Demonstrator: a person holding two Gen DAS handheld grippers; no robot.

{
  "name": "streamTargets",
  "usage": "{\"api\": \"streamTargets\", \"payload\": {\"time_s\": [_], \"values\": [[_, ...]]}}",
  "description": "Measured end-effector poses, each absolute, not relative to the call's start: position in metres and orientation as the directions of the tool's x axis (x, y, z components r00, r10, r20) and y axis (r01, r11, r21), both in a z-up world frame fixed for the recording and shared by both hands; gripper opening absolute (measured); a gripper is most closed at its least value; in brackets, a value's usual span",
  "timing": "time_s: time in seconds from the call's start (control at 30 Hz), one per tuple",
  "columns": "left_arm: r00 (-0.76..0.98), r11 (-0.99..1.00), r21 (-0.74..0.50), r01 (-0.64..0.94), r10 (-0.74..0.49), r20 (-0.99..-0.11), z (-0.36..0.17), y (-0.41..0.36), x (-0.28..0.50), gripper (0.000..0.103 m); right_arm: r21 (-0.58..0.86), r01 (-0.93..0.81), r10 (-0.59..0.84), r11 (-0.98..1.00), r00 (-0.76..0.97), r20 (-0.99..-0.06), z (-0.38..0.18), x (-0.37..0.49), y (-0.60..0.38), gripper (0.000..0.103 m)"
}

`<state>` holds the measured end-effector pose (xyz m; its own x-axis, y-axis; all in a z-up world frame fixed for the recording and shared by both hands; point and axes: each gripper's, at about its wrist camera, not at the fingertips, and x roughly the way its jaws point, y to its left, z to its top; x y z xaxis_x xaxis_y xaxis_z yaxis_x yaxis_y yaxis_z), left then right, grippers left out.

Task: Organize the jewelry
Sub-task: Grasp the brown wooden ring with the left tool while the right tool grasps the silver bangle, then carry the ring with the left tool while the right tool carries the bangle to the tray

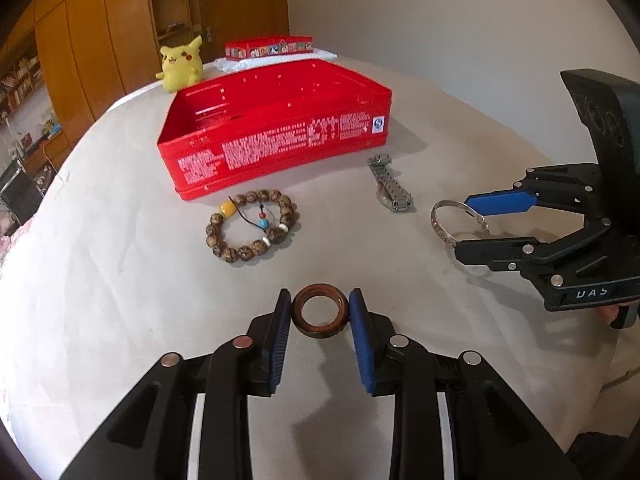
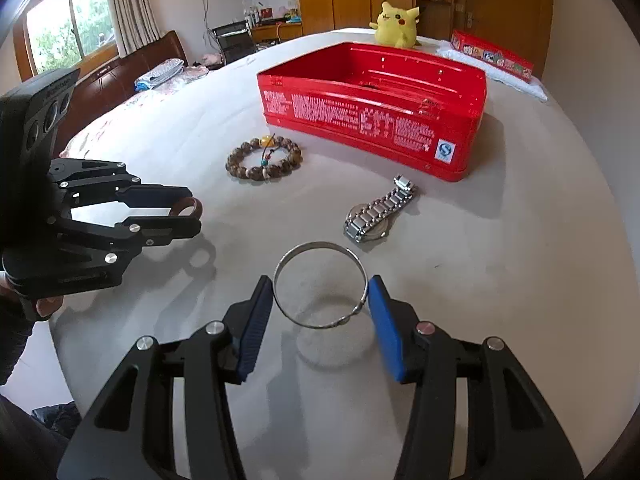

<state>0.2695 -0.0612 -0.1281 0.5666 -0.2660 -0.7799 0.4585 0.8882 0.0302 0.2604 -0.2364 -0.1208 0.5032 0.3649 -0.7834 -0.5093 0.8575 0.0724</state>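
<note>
**Two rings gripped, two pieces on the cloth**

The far inside of the red tin box (image 1: 276, 136) is only partly readable: glare and small bright specks cover its floor, and a dark streak near the middle cannot be identified. Its white side print is too small to read. The watch's (image 2: 378, 212) face is mostly hidden under its own folded metal band. The person shows only as fingertips under each handle, cut off at the frame edges.

The left gripper (image 1: 320, 312) has its blue ribbed pads pressed on either side of a thick brown ring (image 1: 320, 311), smooth and wood-like, with jaws narrowly parted by the ring's width. It is off the cloth, casting a shadow below. The right gripper (image 2: 320, 300) holds a thin silver bangle (image 2: 320, 284) across a wider gap, a pad touching each side; the bangle has a small knot or clasp at its near edge, and from the left wrist view its band looks embossed.

On the pale, slightly wrinkled cloth (image 1: 120, 260) lies a bracelet of mottled brown beads (image 1: 252, 226), with one amber bead and a cord with blue, red and white beads, just before the tin's near wall. The link-band watch lies near the tin's corner. Behind the tin sit a yellow plush toy (image 1: 180, 64) and a flat red lid (image 1: 268, 48) on white padding.
</note>
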Motion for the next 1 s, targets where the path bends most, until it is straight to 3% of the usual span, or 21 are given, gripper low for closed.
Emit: {"api": "streamTargets", "payload": {"time_s": [0.57, 1.0], "values": [[0.636, 0.877, 0.082, 0.474, -0.277, -0.720, -0.076, -0.061, 0.258, 0.029, 0.027, -0.493, 0.354, 0.870, 0.585, -0.729, -0.068, 0.242, -0.252, 0.048], [0.677, 0.882, 0.079, 0.465, -0.296, -0.674, -0.020, -0.051, 0.323, 0.029, -0.033, -0.499, 0.337, 0.866, 0.632, -0.698, -0.020, 0.289, -0.253, 0.048]]}}
